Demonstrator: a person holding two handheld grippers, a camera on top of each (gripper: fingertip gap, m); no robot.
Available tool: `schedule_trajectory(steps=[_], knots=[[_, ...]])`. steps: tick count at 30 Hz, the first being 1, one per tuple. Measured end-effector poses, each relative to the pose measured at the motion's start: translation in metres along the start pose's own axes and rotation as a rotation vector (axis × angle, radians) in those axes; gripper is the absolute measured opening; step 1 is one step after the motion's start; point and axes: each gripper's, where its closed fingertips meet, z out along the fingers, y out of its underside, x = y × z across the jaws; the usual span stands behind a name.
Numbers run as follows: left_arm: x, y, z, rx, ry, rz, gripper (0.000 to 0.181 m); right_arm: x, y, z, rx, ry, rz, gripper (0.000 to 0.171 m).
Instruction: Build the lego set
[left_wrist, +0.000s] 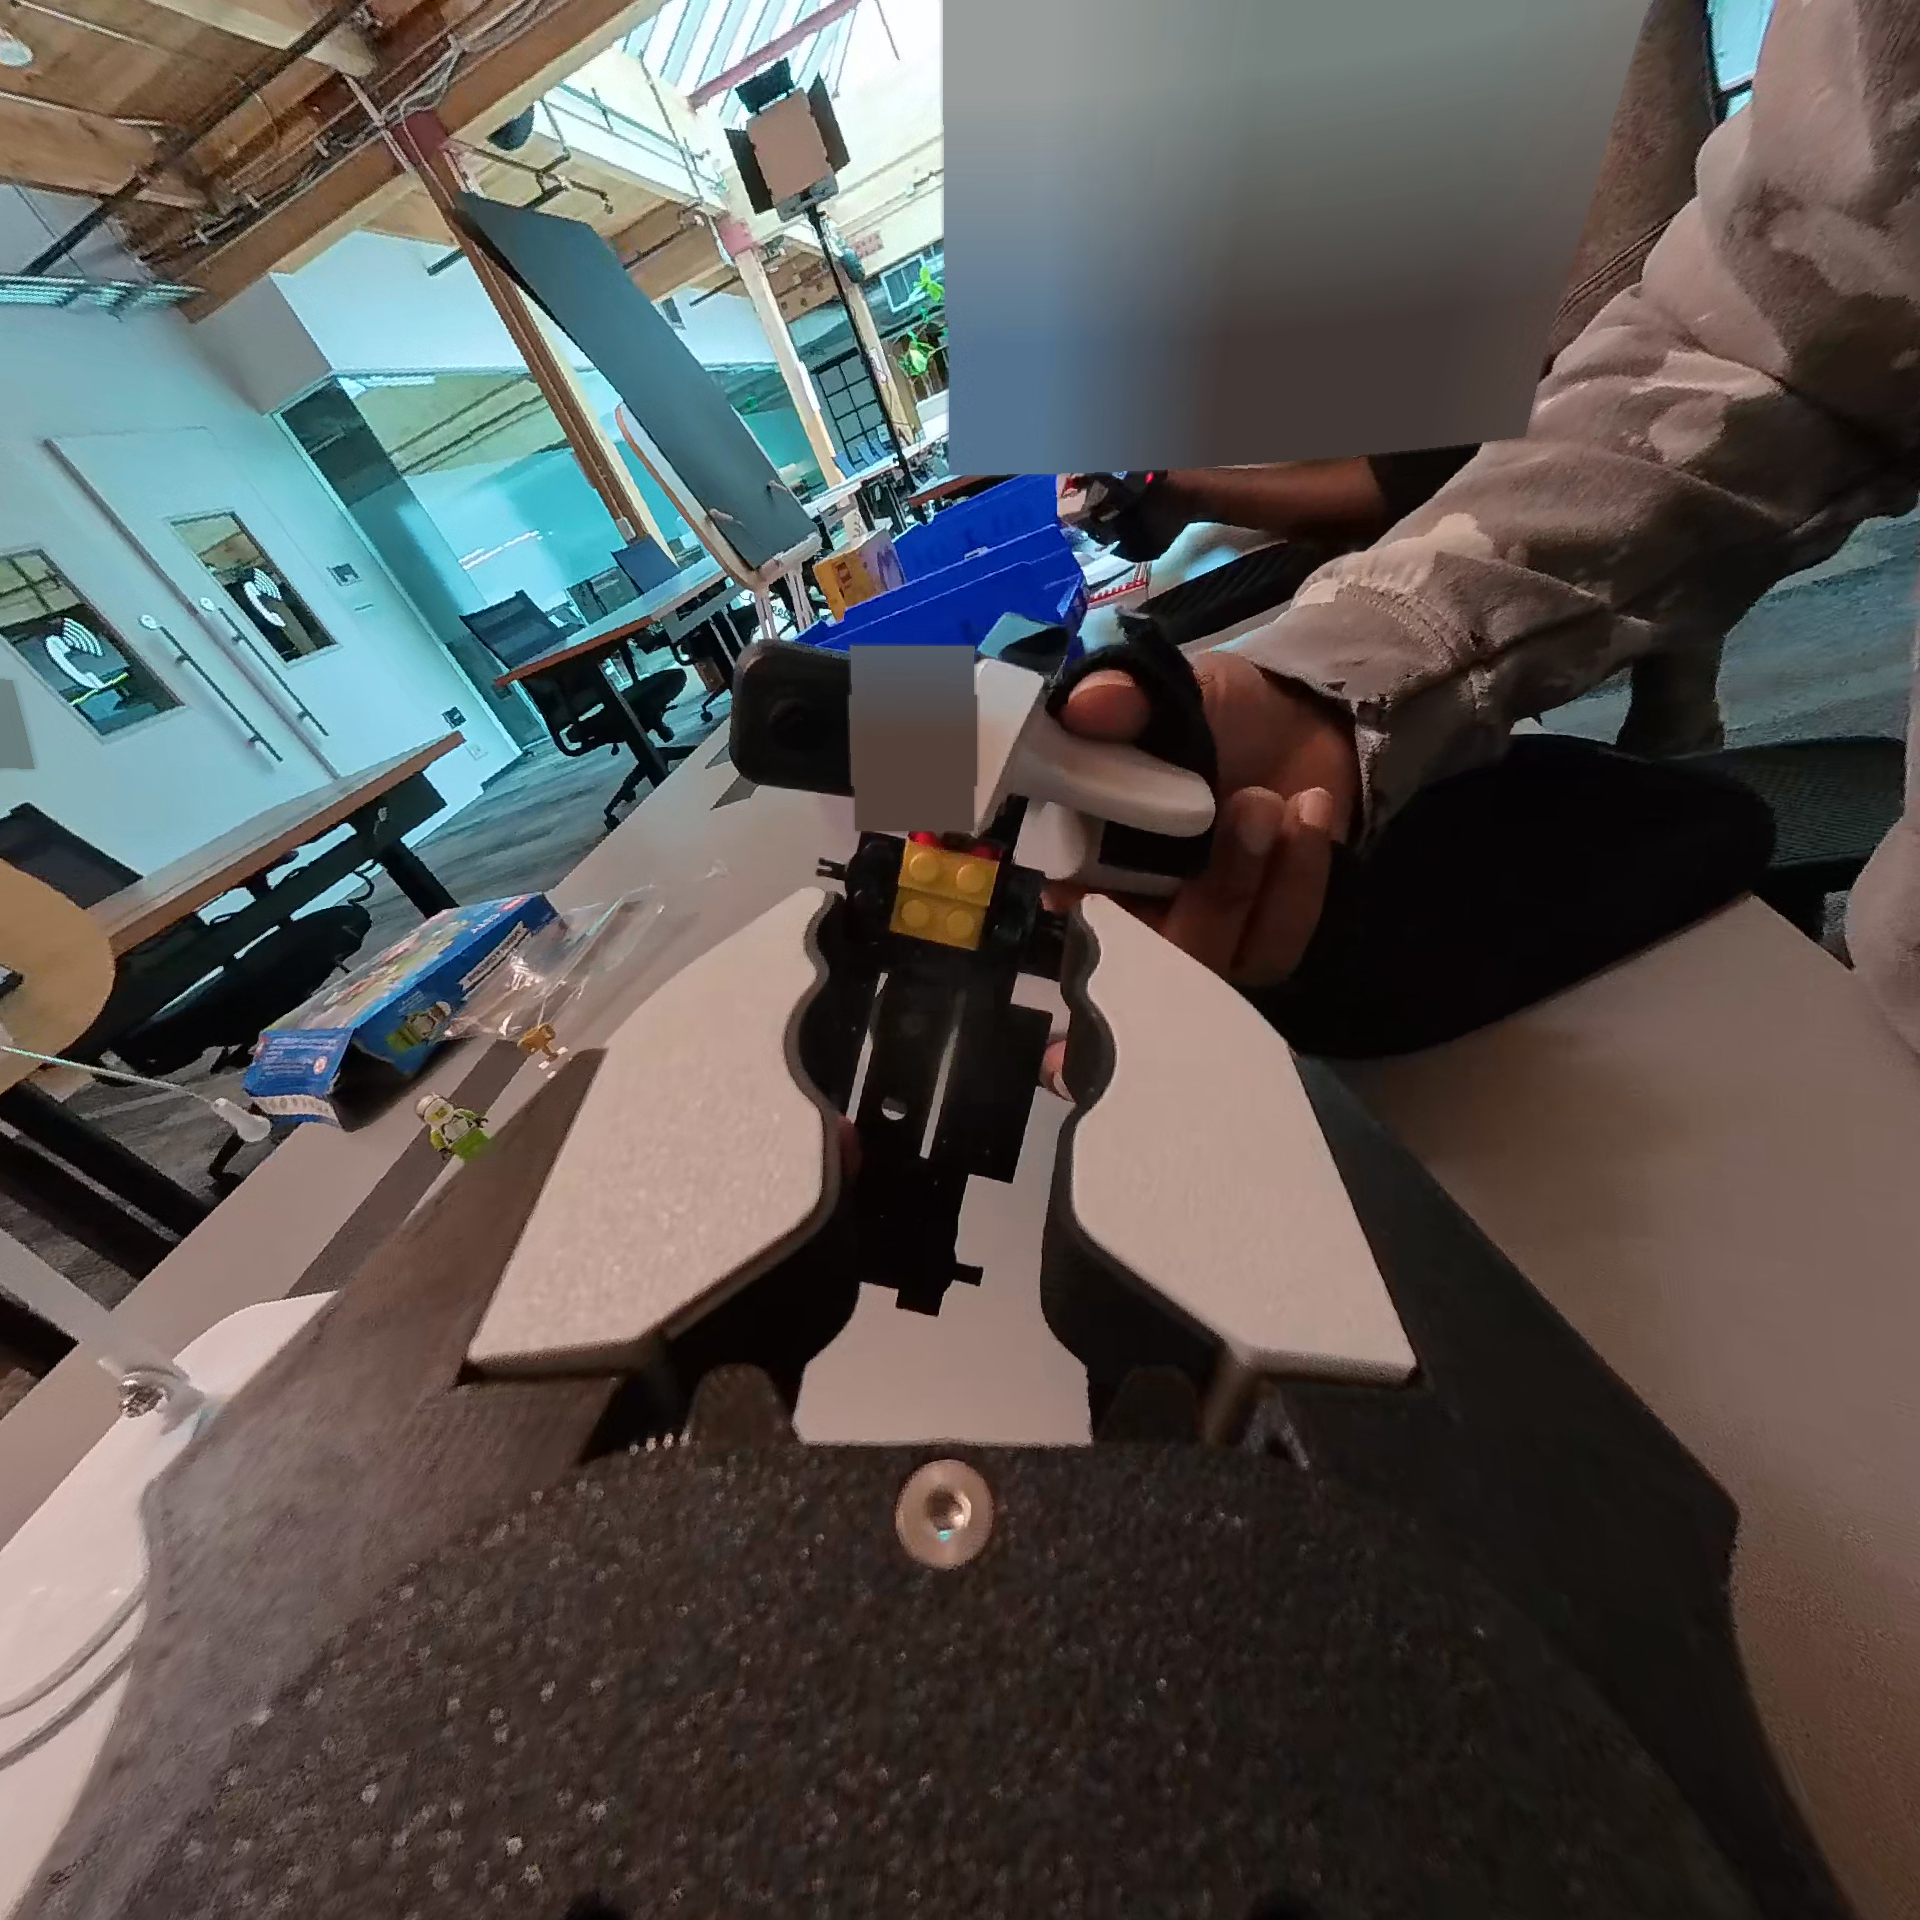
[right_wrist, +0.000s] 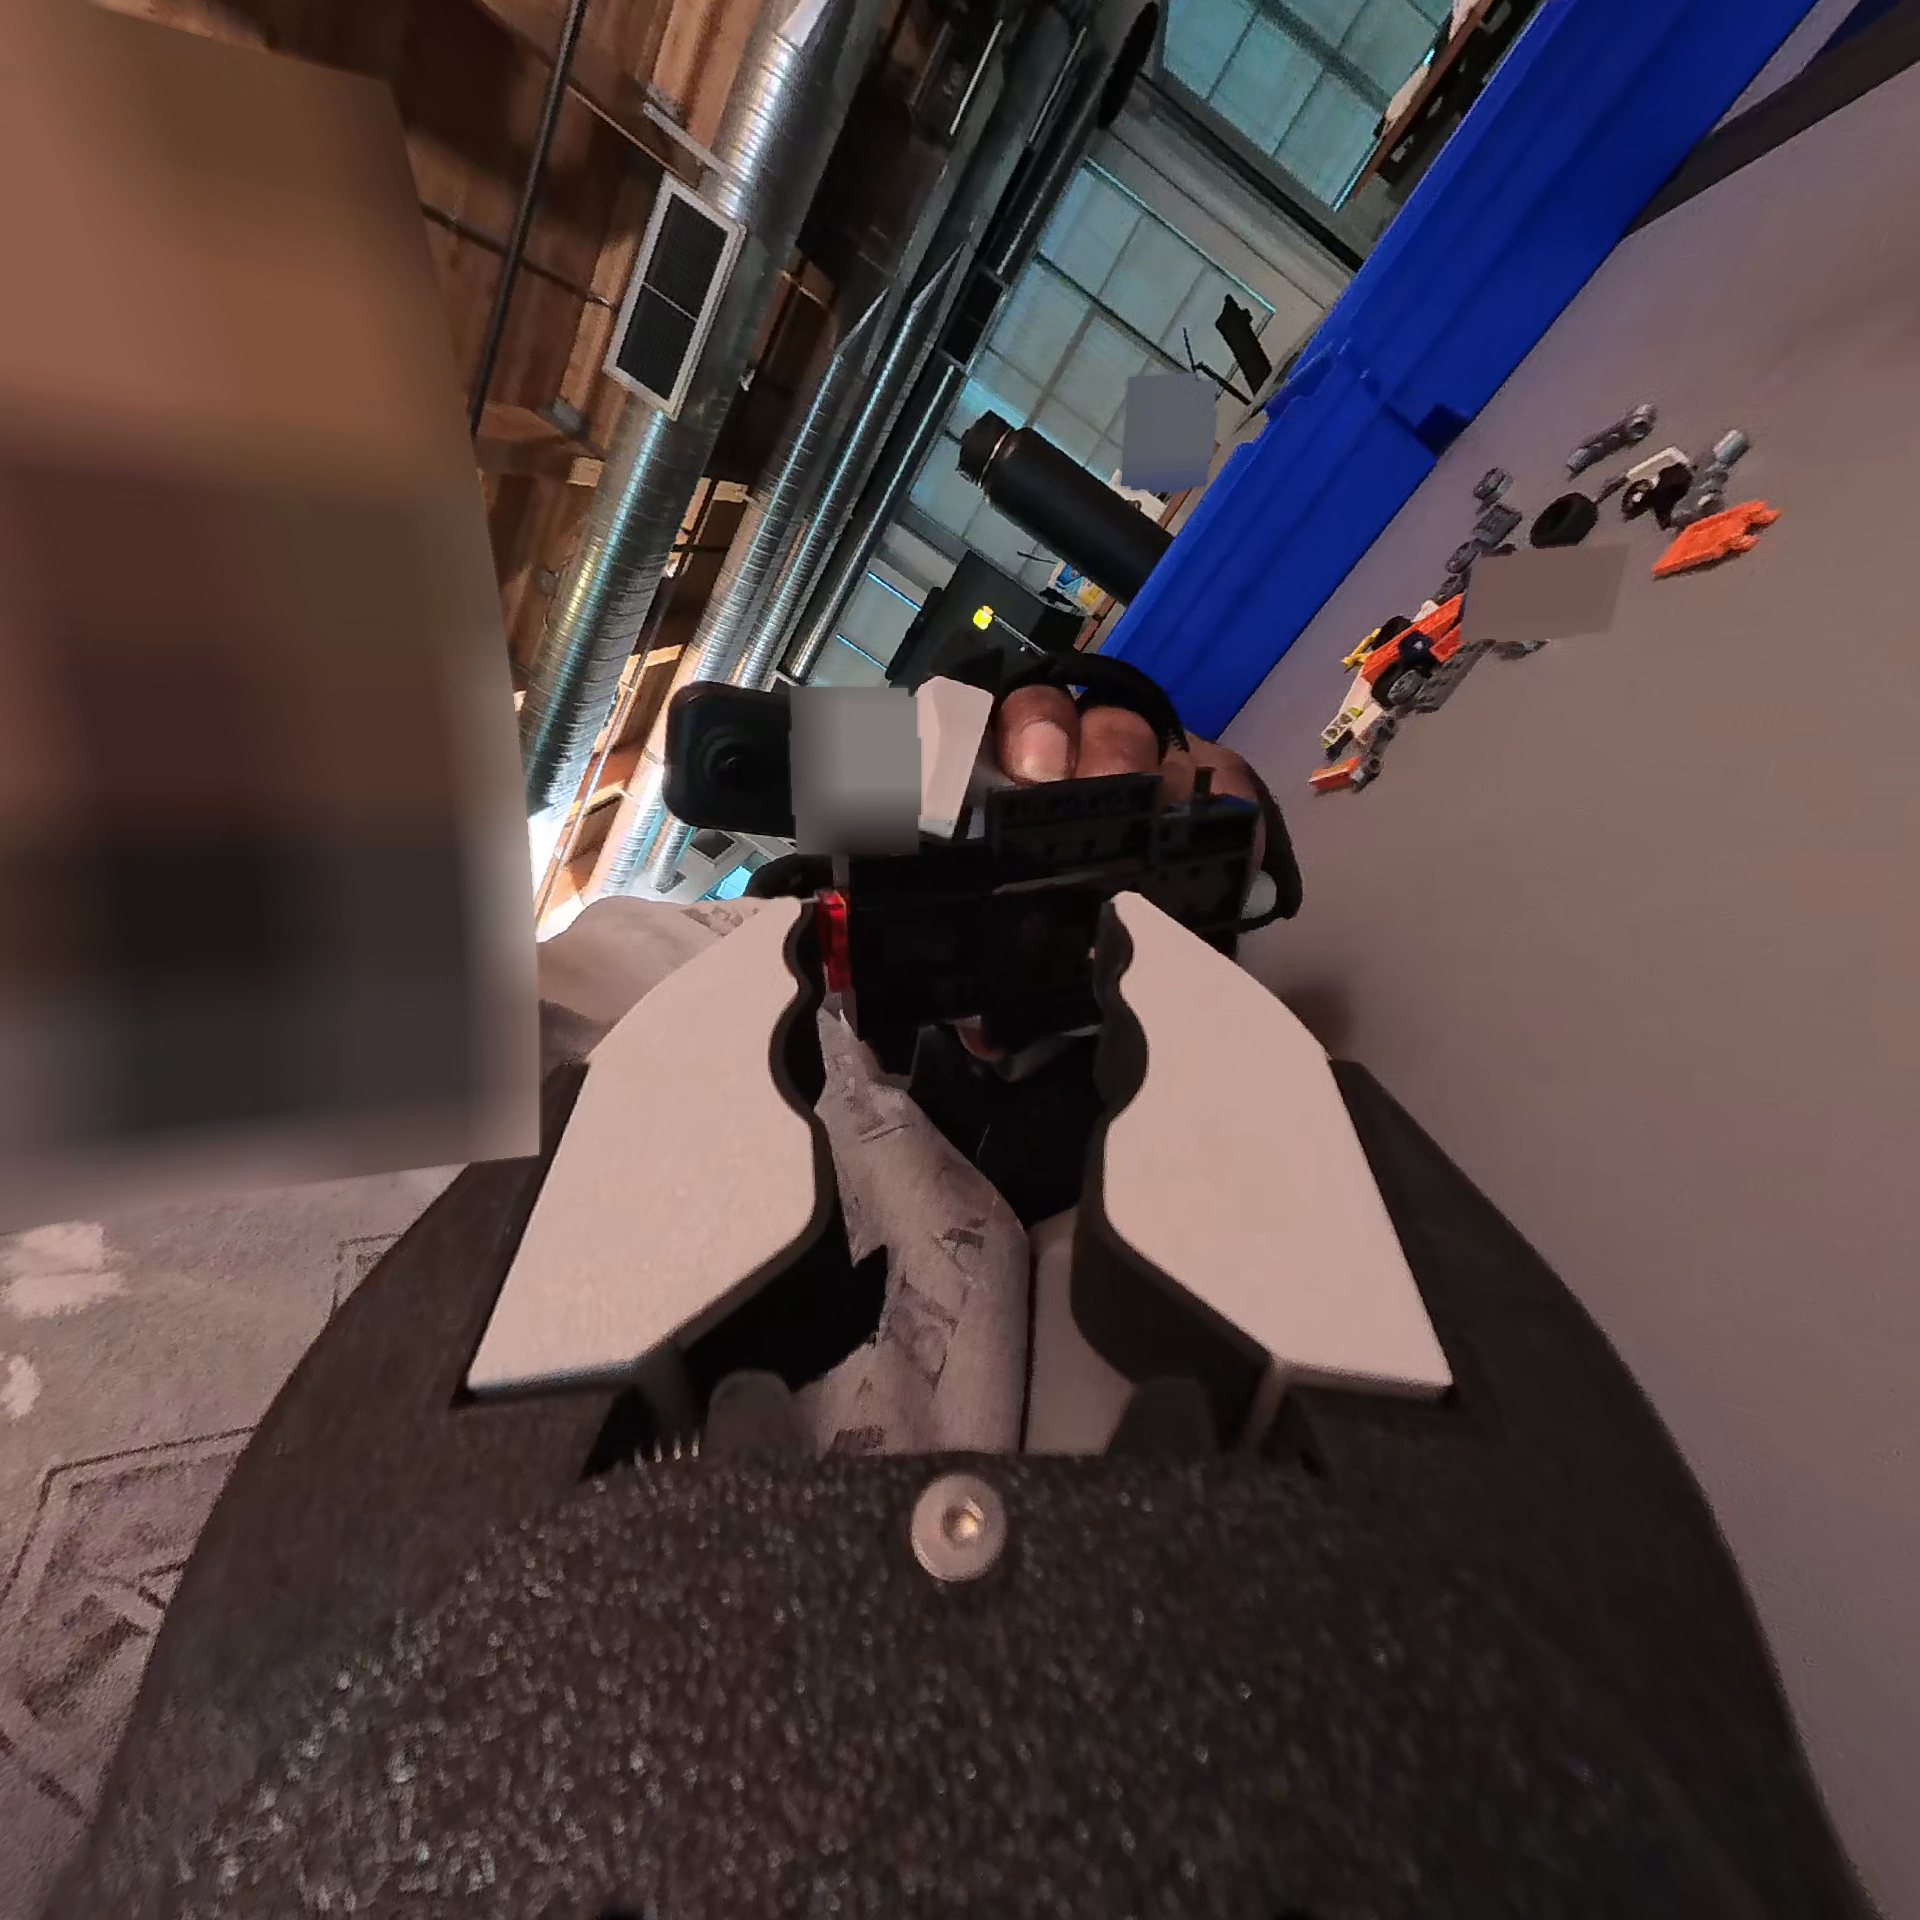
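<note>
A black lego assembly (left_wrist: 940, 1049) is held in the air between my two grippers, which face each other. A yellow brick (left_wrist: 940, 904) sits at its far end with a bit of red behind it. My left gripper (left_wrist: 945, 935) is shut on the assembly's sides. In the right wrist view the same black assembly (right_wrist: 977, 935) shows a red piece (right_wrist: 831, 940) at its left edge, and my right gripper (right_wrist: 956, 935) is shut on it. The right gripper's body (left_wrist: 997, 748) and the left gripper's body (right_wrist: 790, 769) each show in the other's view.
On the grey table (left_wrist: 1558, 1195) at the left lie a blue lego box (left_wrist: 405, 997), a clear bag (left_wrist: 561, 956) and a green minifigure (left_wrist: 454, 1127). Blue bins (right_wrist: 1351, 436) stand behind loose pieces (right_wrist: 1621, 488), a black tyre (right_wrist: 1562, 520) and an orange part-built car (right_wrist: 1403, 665). The grippers are tip to tip, or close to it.
</note>
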Motion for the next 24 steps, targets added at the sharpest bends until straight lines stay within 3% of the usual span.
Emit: schedule_trajectory(steps=[13, 15, 24], knots=[[0.007, -0.005, -0.001, 0.016, 0.037, 0.004, 0.04, -0.008, 0.006, -0.001, -0.01, -0.008, -0.052, 0.049], [0.007, -0.004, -0.002, 0.014, 0.04, 0.011, 0.04, -0.009, 0.006, -0.002, -0.012, 0.005, -0.074, 0.042], [0.003, -0.003, -0.001, 0.003, 0.053, -0.032, 0.04, -0.019, -0.002, -0.01, 0.034, -0.004, -0.098, 0.048]])
